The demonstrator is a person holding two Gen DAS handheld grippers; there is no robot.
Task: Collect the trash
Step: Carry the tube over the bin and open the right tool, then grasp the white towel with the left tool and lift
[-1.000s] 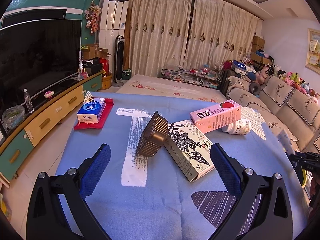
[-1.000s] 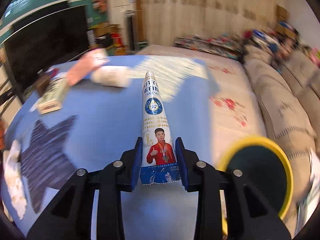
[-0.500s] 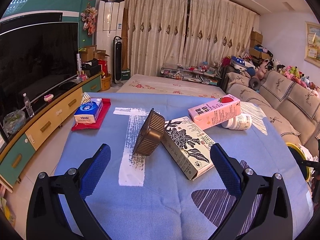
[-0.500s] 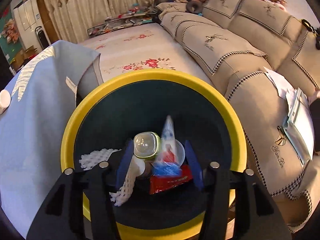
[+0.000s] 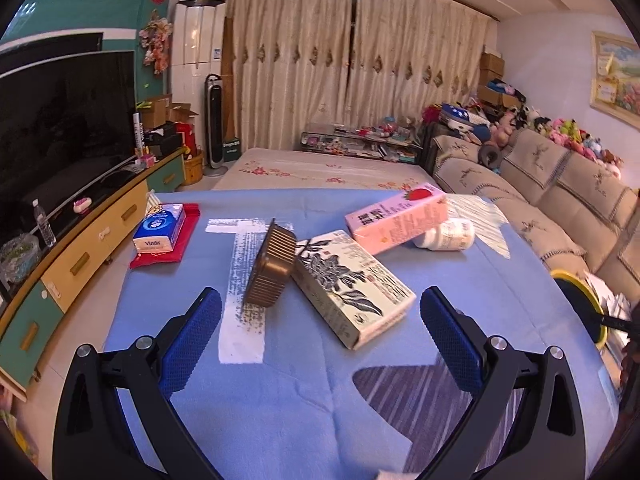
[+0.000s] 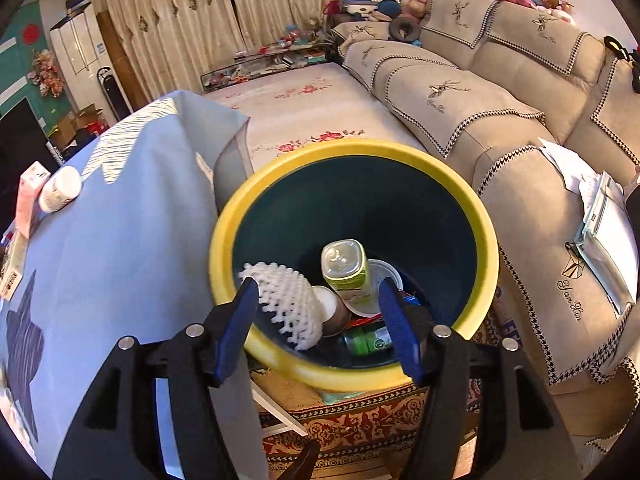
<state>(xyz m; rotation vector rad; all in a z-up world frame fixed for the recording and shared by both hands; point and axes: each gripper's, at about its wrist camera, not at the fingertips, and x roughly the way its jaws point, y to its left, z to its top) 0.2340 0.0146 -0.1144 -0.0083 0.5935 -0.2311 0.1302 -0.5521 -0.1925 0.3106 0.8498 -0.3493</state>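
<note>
My right gripper (image 6: 320,320) is open and empty above the yellow-rimmed bin (image 6: 476,208) beside the table. The bin holds a green bottle (image 6: 346,266), white foam netting (image 6: 290,304) and other trash. My left gripper (image 5: 320,344) is open and empty above the blue tablecloth (image 5: 280,400). Ahead of it lie a brown ribbed tray (image 5: 270,268) on its edge, a floral carton (image 5: 352,286), a pink strawberry carton (image 5: 396,220) and a white bottle (image 5: 446,236). The bin's rim also shows at the right edge of the left wrist view (image 5: 580,292).
A tissue pack (image 5: 160,228) on a red wrapper sits at the table's far left. A TV cabinet (image 5: 80,248) runs along the left. A sofa (image 6: 520,120) stands right of the bin, with papers (image 6: 600,220) on it. A patterned rug (image 6: 352,424) lies under the bin.
My right gripper swung from the table to over the bin, opened and dropped the tall wrapper into it. My left gripper stayed open and barely moved.
</note>
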